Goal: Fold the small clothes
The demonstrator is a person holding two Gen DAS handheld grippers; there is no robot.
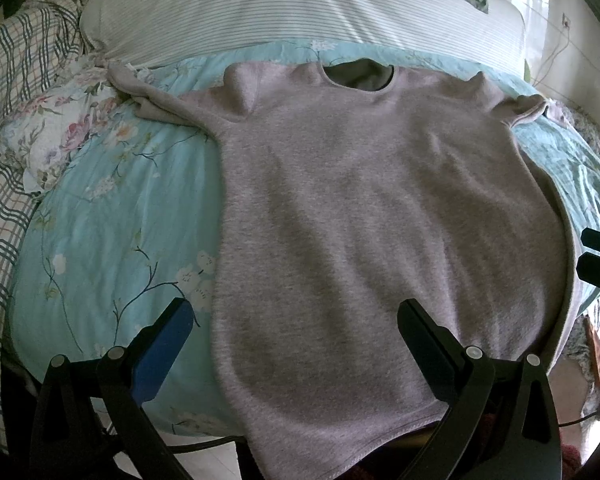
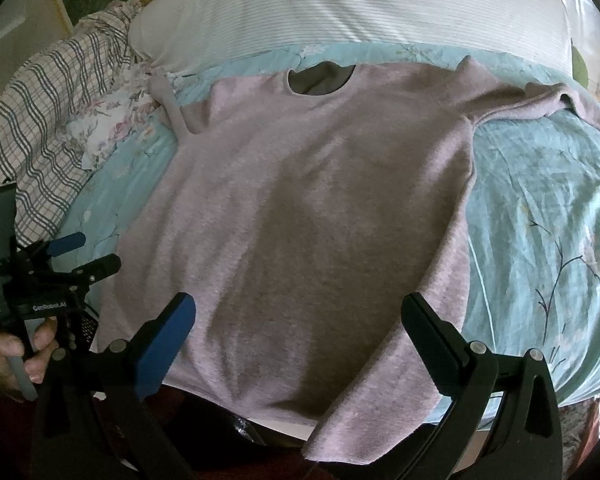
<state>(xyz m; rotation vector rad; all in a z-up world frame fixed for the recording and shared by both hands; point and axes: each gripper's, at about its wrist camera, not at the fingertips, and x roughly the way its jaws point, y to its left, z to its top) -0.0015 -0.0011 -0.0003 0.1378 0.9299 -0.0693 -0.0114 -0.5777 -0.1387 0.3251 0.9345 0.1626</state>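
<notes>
Here a pinkish-grey sweater (image 1: 360, 208) lies spread flat, front up, on a bed covered by a turquoise floral quilt (image 1: 112, 216), and everything else is placed by it. Its round neck opening (image 1: 356, 74) points away from the cameras, toward a long white striped pillow (image 1: 284, 8) that runs across the bed just beyond the collar. Its hem hangs over the near edge of the bed. One sleeve (image 1: 148, 92) stretches out to the left of the body, ending against a crumpled floral cloth (image 1: 60, 132) and a plaid blanket (image 1: 16, 80) farther left. The other sleeve (image 2: 560, 104) runs out to the right, bunched and partly folded over itself; how it ends is hard to make out at the warped edge of the picture.

The left gripper (image 1: 296, 320) hovers over the sweater's lower left part, jaws spread wide with nothing clasped: its blue-padded finger (image 1: 164, 348) is above the quilt just left of the sweater's side edge, its black finger (image 1: 428, 344) above the fabric. In the right wrist view a hand (image 2: 16, 352) grips its handle, left of the sweater's near corner.

The right gripper (image 2: 300, 316) hovers over the sweater's lower right part, likewise fully released and empty, both fingers above the hem area, the black one (image 2: 436, 340) near the right side seam.
</notes>
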